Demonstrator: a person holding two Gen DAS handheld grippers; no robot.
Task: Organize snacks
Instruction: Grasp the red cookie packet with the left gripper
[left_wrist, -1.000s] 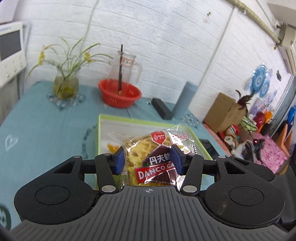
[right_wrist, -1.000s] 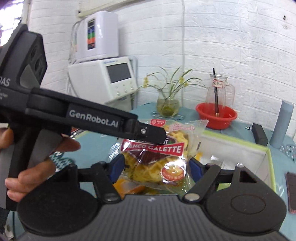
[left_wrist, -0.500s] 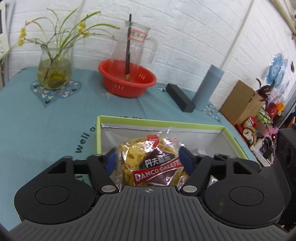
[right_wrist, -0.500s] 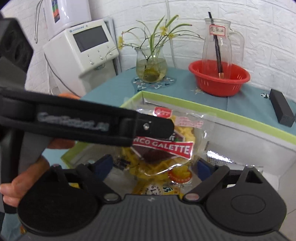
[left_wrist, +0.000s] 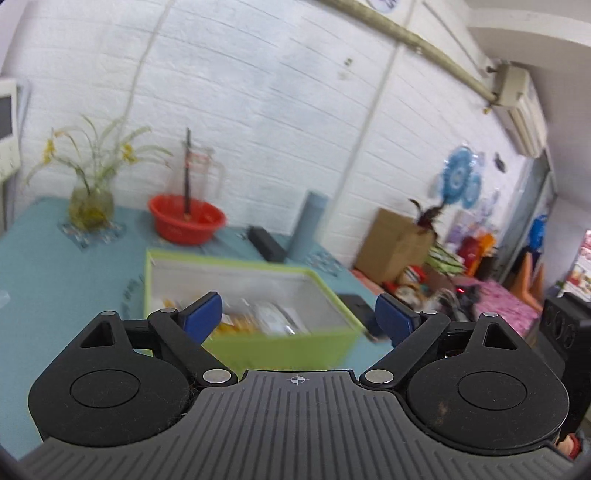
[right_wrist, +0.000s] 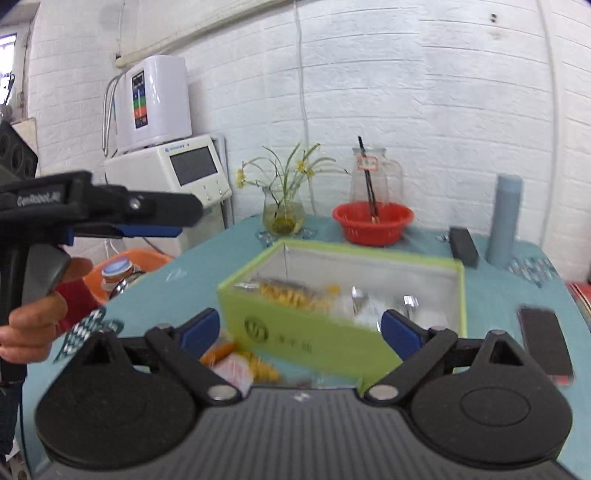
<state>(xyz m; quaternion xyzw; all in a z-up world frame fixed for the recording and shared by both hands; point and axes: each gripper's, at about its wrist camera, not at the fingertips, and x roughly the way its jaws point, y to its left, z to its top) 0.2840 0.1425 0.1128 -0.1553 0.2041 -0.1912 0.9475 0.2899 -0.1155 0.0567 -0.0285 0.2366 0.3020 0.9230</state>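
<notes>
On a teal tablecloth, one lime-green rectangular cardboard box with a pale lining is sitting open-topped. Inside it, several clear-wrapped snack packets are lying on the floor of the box; blur is making an exact count impossible, though yellow wafers are showing through at least one wrapper. Just outside the box's near left corner, more snack packets in yellow, orange and pink wrapping are lying on the cloth.

Two black grippers with blue pads are showing. Both have just been opening, the left further than the right. The left gripper is hovering in front of the box with its jaws spread wide and nothing between them. The right gripper is likewise gaping and empty. One hand is gripping the left tool's handle at the left edge of the right wrist view.

Behind the box, four things are standing: one glass vase of yellow flowers, one red plastic bowl holding one clear jug with a black straw, and one grey-blue cylinder. One black bar is lying beside the cylinder. One dark flat slab is lying right of the box.
</notes>
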